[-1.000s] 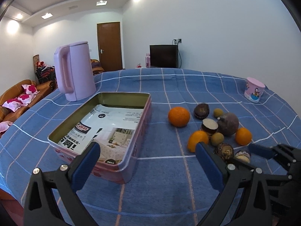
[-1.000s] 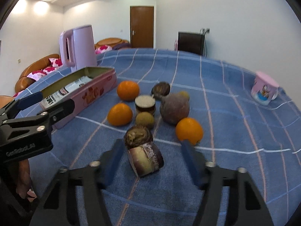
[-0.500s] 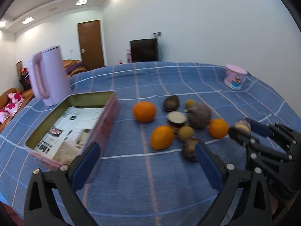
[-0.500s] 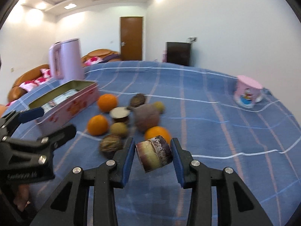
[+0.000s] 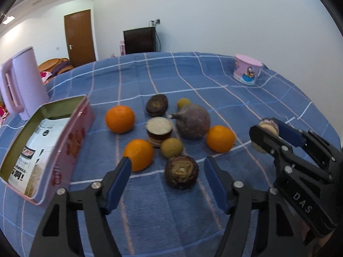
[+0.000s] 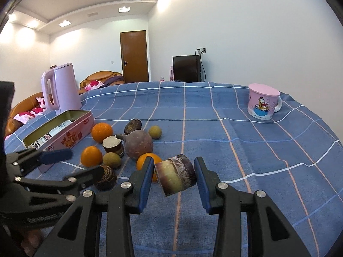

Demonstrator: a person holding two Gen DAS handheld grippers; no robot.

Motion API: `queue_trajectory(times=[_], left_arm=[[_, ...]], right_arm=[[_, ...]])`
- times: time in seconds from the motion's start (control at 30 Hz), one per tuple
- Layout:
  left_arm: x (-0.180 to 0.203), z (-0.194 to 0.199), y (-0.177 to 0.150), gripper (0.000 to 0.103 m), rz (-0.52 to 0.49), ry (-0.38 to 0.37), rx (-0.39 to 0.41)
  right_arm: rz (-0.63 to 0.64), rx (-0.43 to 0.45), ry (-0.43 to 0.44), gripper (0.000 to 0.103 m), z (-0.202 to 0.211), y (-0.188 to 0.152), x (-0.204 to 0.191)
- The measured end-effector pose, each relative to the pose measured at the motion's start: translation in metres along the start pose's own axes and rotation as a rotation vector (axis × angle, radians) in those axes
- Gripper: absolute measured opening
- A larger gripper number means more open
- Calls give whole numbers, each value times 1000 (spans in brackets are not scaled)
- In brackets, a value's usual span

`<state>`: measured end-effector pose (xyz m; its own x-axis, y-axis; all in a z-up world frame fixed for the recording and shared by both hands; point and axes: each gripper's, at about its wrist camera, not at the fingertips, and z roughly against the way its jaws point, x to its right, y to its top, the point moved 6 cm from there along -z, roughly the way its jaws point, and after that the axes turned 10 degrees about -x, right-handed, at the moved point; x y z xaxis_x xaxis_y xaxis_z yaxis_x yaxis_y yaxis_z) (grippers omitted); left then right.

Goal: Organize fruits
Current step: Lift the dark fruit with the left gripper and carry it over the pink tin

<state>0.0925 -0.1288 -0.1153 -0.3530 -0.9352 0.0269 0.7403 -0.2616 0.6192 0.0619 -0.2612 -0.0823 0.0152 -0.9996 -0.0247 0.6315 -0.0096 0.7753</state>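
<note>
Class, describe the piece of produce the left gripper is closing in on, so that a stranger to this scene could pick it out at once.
Start at the pink tin on the blue checked cloth; the produce lies to its right. At the near edge of that cluster, between the open left gripper, sits a dark brown round piece. Unlike the smooth oranges, it is rough, with a pale mottled cut face.

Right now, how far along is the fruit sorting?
Barely begun: the tin holds only printed packets. The right gripper grips a cut chunk; the left gripper, jaws just narrowing, brackets the dark round fruit without touching. Three oranges and others wait.
</note>
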Motion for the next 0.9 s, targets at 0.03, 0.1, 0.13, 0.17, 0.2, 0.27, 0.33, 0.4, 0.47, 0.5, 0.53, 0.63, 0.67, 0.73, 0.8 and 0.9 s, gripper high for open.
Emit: queue_trajectory(times=[0.03,0.1,0.13,0.17,0.2,0.27,0.33,0.4,0.47,0.5,0.53,0.63,0.67,0.73,0.8,0.9], left_arm=[[3,-2,0,67,-7,-7,-9],[8,-9,-1,59,-21,-8,-35],[9,-11,-1,53,-28,-10,-44],[10,-13,-1,51,-33,-13,-53],[11,-15,-1,51,-37,-14,-66],[11,-21,-2,40,-32,-33,-102],[8,-21,-2,40,-16,-56,-104],[8,-21,-2,40,-19,-49,-94],[9,-16,-2,39,-28,-34,-63],[9,-14,-2,39,-33,-26,-46],[9,-11,-2,39,-36,-16,-32],[9,-5,-2,39,-37,-2,5],[7,-2,-2,39,-33,9,23],[8,1,0,39,-35,19,45],[7,3,0,39,-37,32,62],[6,6,0,39,-35,41,82]], right_arm=[[-1,1,1,41,0,0,0],[0,0,4,41,-1,0,0],[2,1,4,41,-1,0,0],[4,1,5,41,-1,-1,-1],[9,-3,6,41,-2,-1,-2],[18,-10,7,41,-3,-1,-3],[24,-13,9,41,-3,-1,-4],[28,-9,12,41,-3,-1,-5],[30,-5,13,41,-2,0,-5],[33,-1,16,41,-1,0,-6],[36,6,18,41,0,0,-6],[42,20,18,41,2,-1,-7],[46,27,20,41,3,-1,-7],[54,43,21,41,5,-1,-9],[61,53,21,41,7,-1,-10],[68,71,23,41,10,-1,-11]])
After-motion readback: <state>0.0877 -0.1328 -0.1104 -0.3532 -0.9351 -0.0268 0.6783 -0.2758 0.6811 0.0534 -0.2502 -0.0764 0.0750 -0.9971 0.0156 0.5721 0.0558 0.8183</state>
